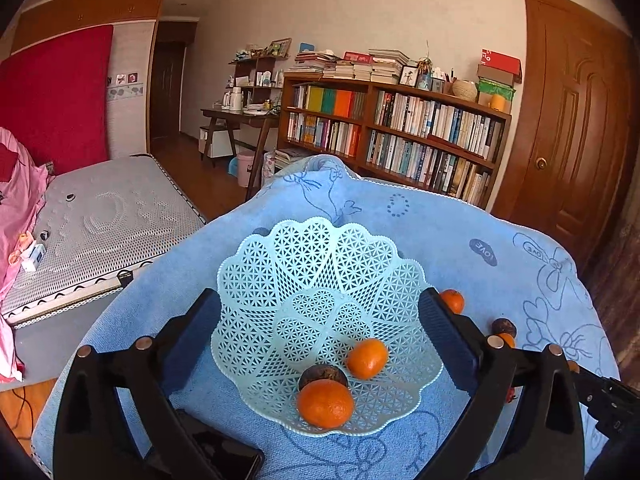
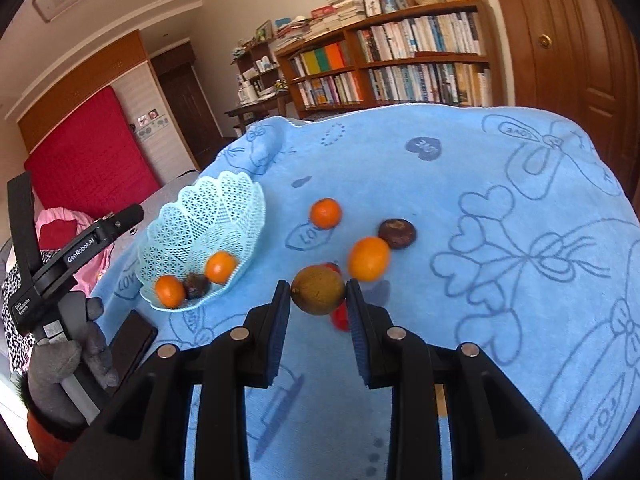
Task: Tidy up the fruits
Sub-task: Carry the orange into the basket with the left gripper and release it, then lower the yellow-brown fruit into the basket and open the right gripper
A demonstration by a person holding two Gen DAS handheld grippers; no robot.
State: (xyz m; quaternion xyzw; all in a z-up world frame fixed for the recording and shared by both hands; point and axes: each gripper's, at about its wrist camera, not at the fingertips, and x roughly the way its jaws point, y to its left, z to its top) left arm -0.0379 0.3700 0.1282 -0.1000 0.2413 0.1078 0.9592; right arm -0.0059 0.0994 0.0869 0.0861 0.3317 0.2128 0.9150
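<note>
Blue terry towel with drawn hearts covers the table, soft under everything. On it stands the pale green plastic lattice basket, light and a little flexible; I judge it would slide if pushed. My left gripper stands wide around the basket, holding nothing. To the right of the basket, my right gripper is closed narrow on the brownish-green round fruit, pads on its widest sides. It looks firm and smooth, perhaps slippery, so I keep the grip central. Two small oranges lie beyond it.
</note>
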